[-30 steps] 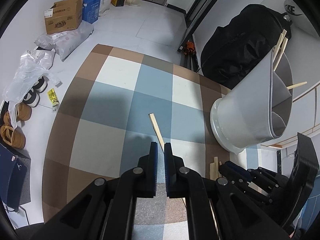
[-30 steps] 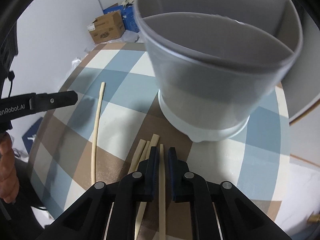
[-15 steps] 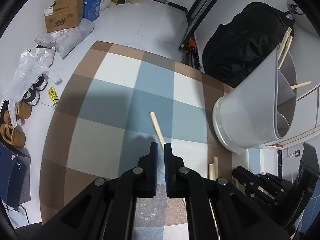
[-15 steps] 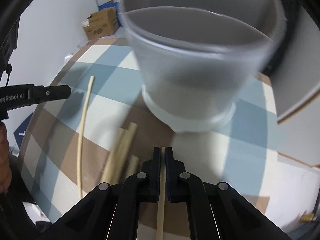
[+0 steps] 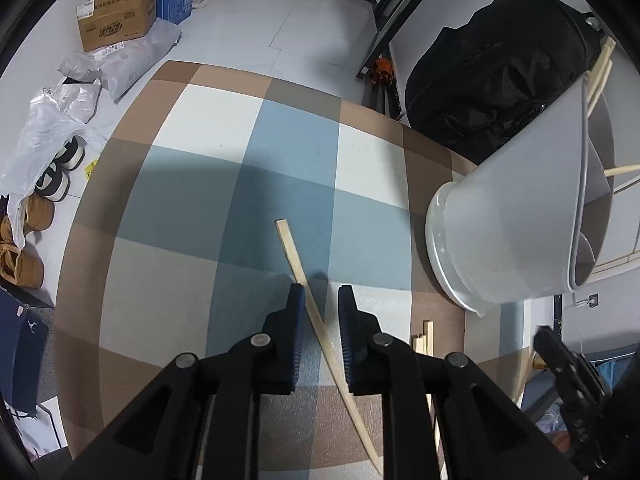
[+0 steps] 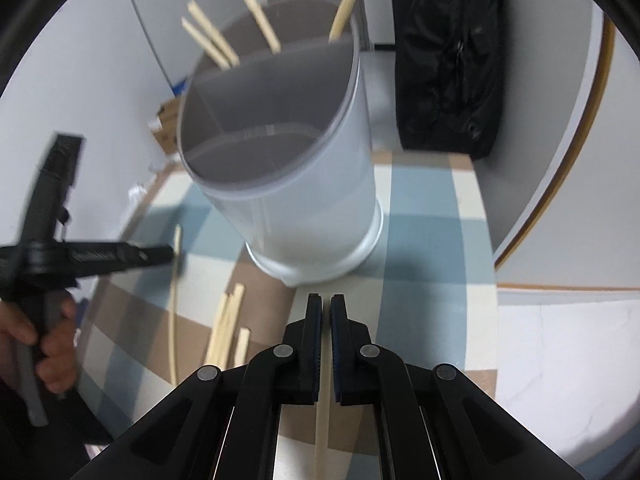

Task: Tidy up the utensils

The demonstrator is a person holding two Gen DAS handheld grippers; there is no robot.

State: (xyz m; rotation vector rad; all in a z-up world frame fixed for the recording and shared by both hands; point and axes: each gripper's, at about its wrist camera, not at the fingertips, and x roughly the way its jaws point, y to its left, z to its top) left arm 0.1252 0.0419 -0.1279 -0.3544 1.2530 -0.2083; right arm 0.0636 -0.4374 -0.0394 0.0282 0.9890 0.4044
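Left wrist view: my left gripper (image 5: 319, 294) has jaws apart, straddling a chopstick (image 5: 297, 264) flat on the checked desk (image 5: 192, 200), lined up w/ it for a pinch.

Right wrist view: right gripper (image 6: 325, 306), jaws clamped on a chopstick (image 6: 322, 420), faces the holder (image 6: 312, 200), probably headed for a compartment. Spare sticks (image 6: 228, 328) lie near its base.

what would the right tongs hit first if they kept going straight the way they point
Probably the white utensil holder: its base sits just ahead of the right tongs, which are shut on a chopstick. Depth is unclear in this fisheye view, so how much gap remains is uncertain.
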